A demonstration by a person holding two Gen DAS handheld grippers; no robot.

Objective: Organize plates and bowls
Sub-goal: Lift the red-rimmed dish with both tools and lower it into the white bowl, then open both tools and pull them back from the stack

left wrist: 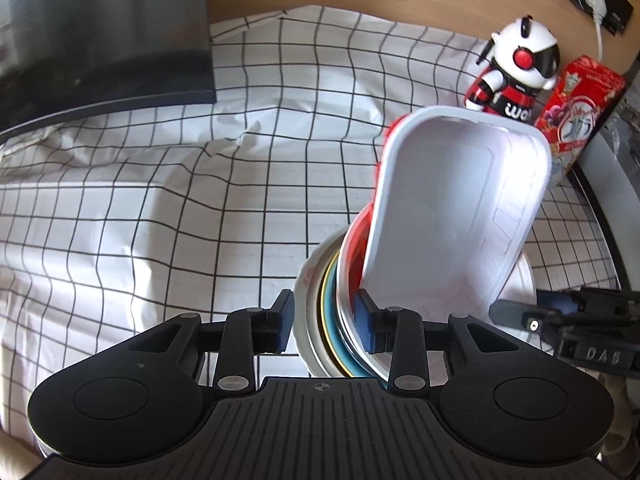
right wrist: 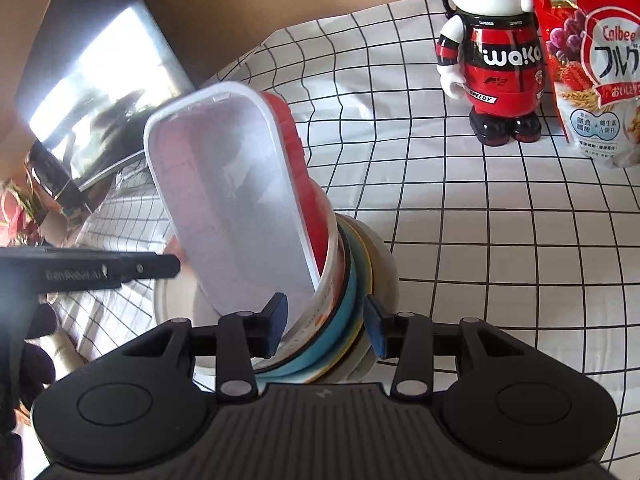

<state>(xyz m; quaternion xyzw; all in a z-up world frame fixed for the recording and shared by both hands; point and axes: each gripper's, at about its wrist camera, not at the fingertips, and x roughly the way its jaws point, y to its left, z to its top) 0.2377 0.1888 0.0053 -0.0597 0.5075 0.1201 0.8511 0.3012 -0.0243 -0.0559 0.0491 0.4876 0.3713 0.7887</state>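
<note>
A stack of bowls and plates (left wrist: 326, 304) is held between both grippers, tipped on its side above the checked cloth. A white rectangular tray with a red outside (left wrist: 452, 208) stands in the stack's top bowl. My left gripper (left wrist: 326, 322) is shut on the stack's rims from one side. My right gripper (right wrist: 326, 326) is shut on the same stack (right wrist: 344, 292) from the other side, where the tray (right wrist: 236, 208) leans left. The right gripper's finger shows in the left wrist view (left wrist: 516, 314), and the left gripper's finger shows in the right wrist view (right wrist: 156, 266).
A white cloth with black grid lines (left wrist: 160, 200) covers the table. A red and white robot figure (right wrist: 490, 52) and a red cereal bag (right wrist: 600, 60) stand at the back right. A dark monitor (left wrist: 100, 32) stands at the back left.
</note>
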